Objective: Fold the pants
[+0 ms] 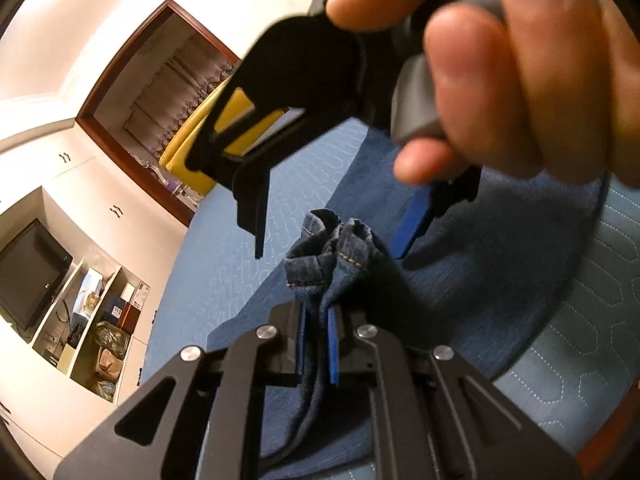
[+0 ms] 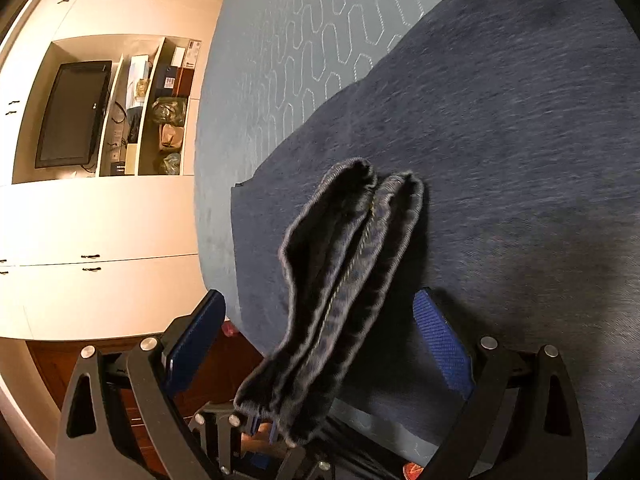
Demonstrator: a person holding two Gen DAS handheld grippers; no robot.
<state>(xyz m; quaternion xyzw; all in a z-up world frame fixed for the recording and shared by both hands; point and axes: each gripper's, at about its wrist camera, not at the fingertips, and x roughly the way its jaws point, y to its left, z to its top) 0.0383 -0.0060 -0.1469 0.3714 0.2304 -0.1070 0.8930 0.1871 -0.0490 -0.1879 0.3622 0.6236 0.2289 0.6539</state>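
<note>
The left claw [image 1: 318, 350] is clamped tight on a bunched hem of the jeans [image 1: 340, 264], the denim rising just ahead of its blue pads [image 1: 333, 346]. The right claw [image 2: 320, 344] stands wide open (nothing in its grip), with that same gathered denim [image 2: 340, 280] hanging between its fingers [image 2: 440, 344]. Beyond both claws the rest of the jeans lies spread on a blue quilted bed [image 2: 304, 40].
</note>
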